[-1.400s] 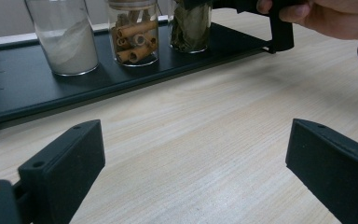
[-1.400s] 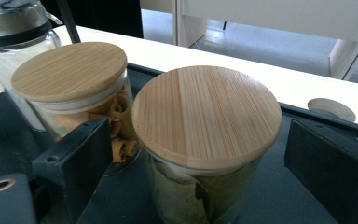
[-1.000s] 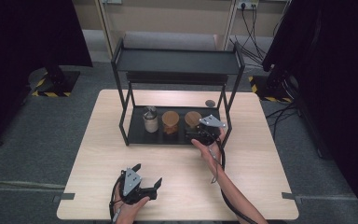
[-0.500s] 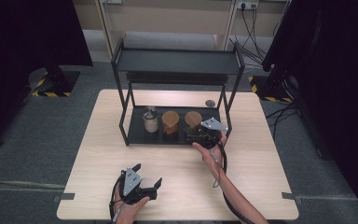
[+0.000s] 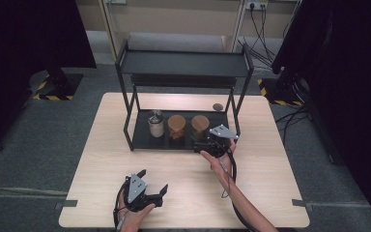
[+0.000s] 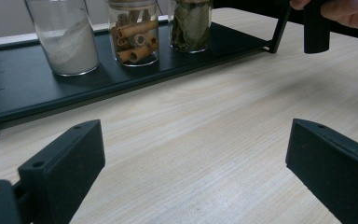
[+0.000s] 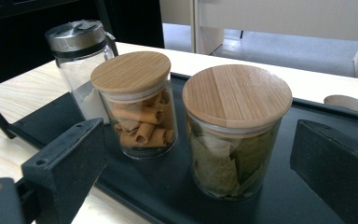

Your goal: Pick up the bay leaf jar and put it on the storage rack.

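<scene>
Three jars on rack's lower shelf: two wooden-lidded jars, one metal-capped jar. One black rack. One loose round lid far right on table. Two grippers.

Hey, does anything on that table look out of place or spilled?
One thing: a loose round lid lies on the table behind the rack, apart from the three capped jars. Nothing looks spilled.

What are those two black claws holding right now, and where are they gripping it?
Nothing. The right gripper stands open in front of the jar of leaves, its jaws having just widened, not touching it. The left gripper is open above the bare table.
</scene>
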